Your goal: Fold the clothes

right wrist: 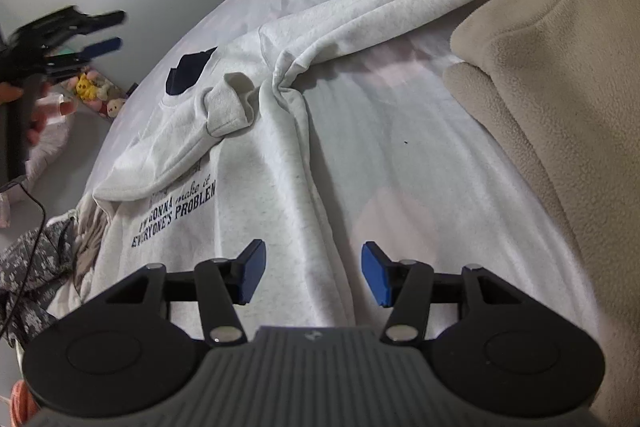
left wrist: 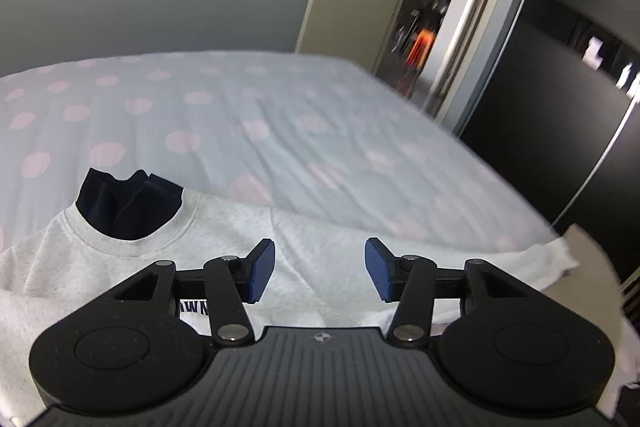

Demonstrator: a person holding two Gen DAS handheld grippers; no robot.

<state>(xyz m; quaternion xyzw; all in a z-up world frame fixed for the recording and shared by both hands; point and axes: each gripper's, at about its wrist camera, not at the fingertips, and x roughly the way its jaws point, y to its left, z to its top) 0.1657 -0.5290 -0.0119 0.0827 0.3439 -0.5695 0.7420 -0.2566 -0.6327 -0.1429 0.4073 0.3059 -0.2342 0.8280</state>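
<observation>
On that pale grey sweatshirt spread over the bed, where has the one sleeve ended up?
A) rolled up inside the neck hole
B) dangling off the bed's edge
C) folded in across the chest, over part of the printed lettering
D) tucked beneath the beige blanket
C: in the right wrist view the sleeve lies folded across the front of the sweatshirt, its cuff near the collar, hiding the top of the navy lettering.

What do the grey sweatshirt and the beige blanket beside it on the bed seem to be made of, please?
The grey sweatshirt looks like heathered cotton-blend jersey: matte and speckled, with a ribbed collar and printed navy lettering. The beige blanket looks like fleece, probably synthetic: a nubbly, matte pile in thick, soft folds. The exact fibre of either cannot be told by sight.
</observation>
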